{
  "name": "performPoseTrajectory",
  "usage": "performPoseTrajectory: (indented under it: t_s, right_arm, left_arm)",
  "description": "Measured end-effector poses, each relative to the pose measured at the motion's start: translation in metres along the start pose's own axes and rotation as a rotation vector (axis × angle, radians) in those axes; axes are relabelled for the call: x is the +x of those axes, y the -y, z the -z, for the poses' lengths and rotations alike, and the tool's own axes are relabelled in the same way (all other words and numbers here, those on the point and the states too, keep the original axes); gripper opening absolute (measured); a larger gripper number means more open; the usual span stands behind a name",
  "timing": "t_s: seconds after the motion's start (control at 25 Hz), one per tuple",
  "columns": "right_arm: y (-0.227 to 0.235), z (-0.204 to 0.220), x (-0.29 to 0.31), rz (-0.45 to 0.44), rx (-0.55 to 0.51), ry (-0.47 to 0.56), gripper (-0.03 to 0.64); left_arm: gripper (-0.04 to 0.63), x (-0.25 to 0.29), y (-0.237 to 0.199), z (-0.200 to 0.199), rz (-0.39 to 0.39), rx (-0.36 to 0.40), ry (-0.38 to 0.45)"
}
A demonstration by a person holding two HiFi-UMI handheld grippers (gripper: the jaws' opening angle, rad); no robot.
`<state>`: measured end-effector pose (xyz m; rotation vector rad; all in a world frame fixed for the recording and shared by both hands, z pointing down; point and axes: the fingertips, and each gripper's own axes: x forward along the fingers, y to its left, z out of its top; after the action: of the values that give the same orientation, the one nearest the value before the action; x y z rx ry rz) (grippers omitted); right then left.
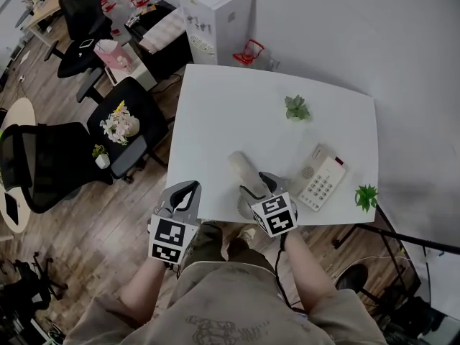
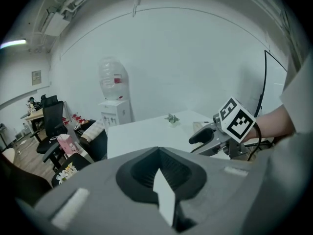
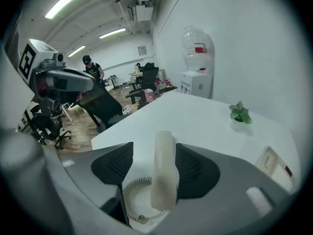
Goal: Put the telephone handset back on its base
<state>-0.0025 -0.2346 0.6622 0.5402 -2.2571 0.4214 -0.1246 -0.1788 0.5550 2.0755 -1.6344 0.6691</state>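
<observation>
Right gripper [image 1: 256, 184] fingers open astride handset [image 1: 242, 166]; base [image 1: 322, 179] at 3 o'clock on worktop [image 1: 215, 113]; left gripper [image 1: 185, 194] fingers closed, empty.

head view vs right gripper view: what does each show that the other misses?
Head view only: the keypad on the base, and a second plant at the table's right edge. Right gripper view only: the right gripper with jaws apart either side of the handset, and a person far behind. Both: handset, far plant, white table.
</observation>
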Motion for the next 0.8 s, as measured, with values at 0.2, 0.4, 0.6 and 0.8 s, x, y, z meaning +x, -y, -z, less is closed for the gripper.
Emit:
performPoseTrajectory:
  t_s: [0.2, 0.4, 0.6, 0.8]
  right_arm:
    - [0.006, 0.021, 0.037, 0.017, -0.014, -0.077, 0.302]
    - [0.009, 0.031, 0.065, 0.025, -0.027, -0.154, 0.304]
    - [0.012, 0.038, 0.085, 0.028, -0.05, -0.214, 0.304]
    - [0.018, 0.043, 0.089, 0.052, -0.056, -0.26, 0.255]
  left_arm:
    - [0.0, 0.01, -0.004, 0.021, 0.013, -0.008, -0.049]
    - [0.0, 0.012, -0.011, 0.041, 0.018, -0.035, -0.09]
    - [0.0, 0.014, -0.024, 0.047, 0.017, -0.06, -0.106]
    - [0.0, 0.015, -0.034, 0.053, 0.014, -0.066, -0.12]
